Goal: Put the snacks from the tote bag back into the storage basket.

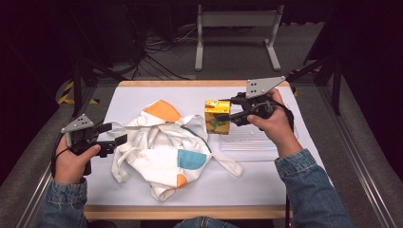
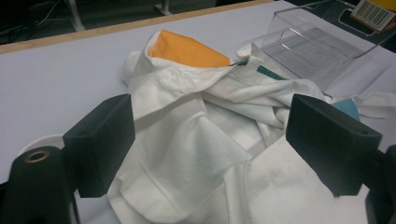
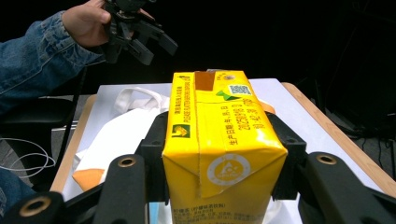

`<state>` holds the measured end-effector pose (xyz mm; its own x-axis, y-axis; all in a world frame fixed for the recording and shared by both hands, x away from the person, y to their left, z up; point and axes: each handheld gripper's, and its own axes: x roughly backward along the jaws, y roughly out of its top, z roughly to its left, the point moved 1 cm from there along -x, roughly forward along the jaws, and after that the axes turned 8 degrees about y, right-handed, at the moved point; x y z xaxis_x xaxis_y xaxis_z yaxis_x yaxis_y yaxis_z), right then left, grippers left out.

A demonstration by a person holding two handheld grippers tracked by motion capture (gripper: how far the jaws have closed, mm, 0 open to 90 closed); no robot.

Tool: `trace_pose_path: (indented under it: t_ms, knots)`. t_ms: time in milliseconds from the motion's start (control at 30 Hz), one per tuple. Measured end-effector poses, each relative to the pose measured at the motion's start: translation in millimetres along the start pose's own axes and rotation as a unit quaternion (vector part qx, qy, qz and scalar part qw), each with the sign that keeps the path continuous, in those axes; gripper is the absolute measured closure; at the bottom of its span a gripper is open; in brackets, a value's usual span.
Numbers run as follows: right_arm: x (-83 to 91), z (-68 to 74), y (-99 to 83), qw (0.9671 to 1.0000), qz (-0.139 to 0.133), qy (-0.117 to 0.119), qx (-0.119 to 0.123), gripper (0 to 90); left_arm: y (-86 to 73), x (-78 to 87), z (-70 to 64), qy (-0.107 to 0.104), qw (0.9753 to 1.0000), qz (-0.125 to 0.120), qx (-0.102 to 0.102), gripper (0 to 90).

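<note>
We see our right tongs clamped on a yellow drink carton, held just above the far end of a clear plastic tray on the counter. Left of that tray lies a crumpled white tote bag. Our left tongs are spread wide at the bag's far side from the tray.

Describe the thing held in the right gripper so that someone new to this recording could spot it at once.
On the white table, look right of the crumpled white cloth bag with orange and teal patches. There the right gripper clamps a small carton by its sides, next to a clear plastic box. The carton is the one bright yellow, printed, box-shaped item there.
</note>
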<state>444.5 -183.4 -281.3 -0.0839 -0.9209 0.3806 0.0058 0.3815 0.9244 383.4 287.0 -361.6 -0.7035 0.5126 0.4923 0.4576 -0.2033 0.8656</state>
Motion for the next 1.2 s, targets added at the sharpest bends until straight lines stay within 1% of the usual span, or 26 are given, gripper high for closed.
trace_pose_path:
  t_ms: [67, 100, 133, 167, 200, 300, 433, 533, 667, 733, 900, 1000, 1200]
  knots:
    - [5.2, -2.6, -3.3, 1.0, 0.001, -0.003, -0.006, 51.9, -0.4, -0.2, -0.4, 0.002, 1.0, 0.0, 0.002, 16.4]
    - [8.3, -4.5, -5.9, 0.9999, 0.003, -0.008, -0.012, 51.9, -0.7, -0.3, 0.5, 0.006, 1.0, 0.003, -0.002, 16.4]
    - [10.1, -5.9, -7.8, 0.9998, 0.004, -0.014, -0.014, 51.9, -0.7, -0.3, 0.5, 0.006, 1.0, 0.003, -0.002, 16.3]
    - [12.0, -7.1, -9.4, 0.9997, 0.006, -0.018, -0.016, 51.9, -1.6, -0.7, 1.5, 0.012, 0.9999, 0.005, -0.001, 16.3]
    - [12.0, -7.1, -9.4, 0.9997, 0.006, -0.018, -0.016, 51.9, -1.6, -0.7, 1.5, 0.012, 0.9999, 0.005, -0.001, 16.4]
    - [18.6, -11.4, -15.2, 0.9993, 0.006, -0.03, -0.022, 51.9, -2.2, -0.3, 1.5, 0.013, 0.9999, 0.006, -0.002, 16.3]
    - [26.2, -16.4, -22.4, 0.9988, 0.003, -0.038, -0.031, 51.9, -2.7, 0.0, 1.2, 0.014, 0.9999, 0.007, -0.003, 16.4]
    - [33.4, -21.2, -29.6, 0.9981, -0.005, -0.046, -0.04, 51.9, -3.9, 0.5, 1.2, 0.015, 0.9998, 0.009, 0.0, 16.4]
    - [39.0, -25.5, -36.8, 0.9972, 0.001, -0.059, -0.046, 51.9, -4.8, 2.2, 1.1, 0.017, 0.9998, 0.01, 0.0, 16.3]
    - [39.9, -27.0, -39.7, 0.997, 0.006, -0.058, -0.051, 51.9, -5.2, 2.5, 0.9, 0.019, 0.9998, 0.011, 0.001, 16.3]
    - [40.1, -29.5, -44.3, 0.997, 0.016, -0.057, -0.05, 51.8, -5.9, 2.3, 0.7, 0.019, 0.9998, 0.011, 0.001, 16.2]
    - [39.9, -30.6, -47.4, 0.9972, 0.018, -0.051, -0.051, 51.8, -6.0, 2.0, 0.8, 0.019, 0.9998, 0.011, -0.002, 16.2]
    - [39.5, -33.7, -55.0, 0.9969, 0.03, -0.046, -0.055, 51.7, -9.2, 3.1, -0.3, 0.022, 0.9996, 0.017, 0.001, 16.1]
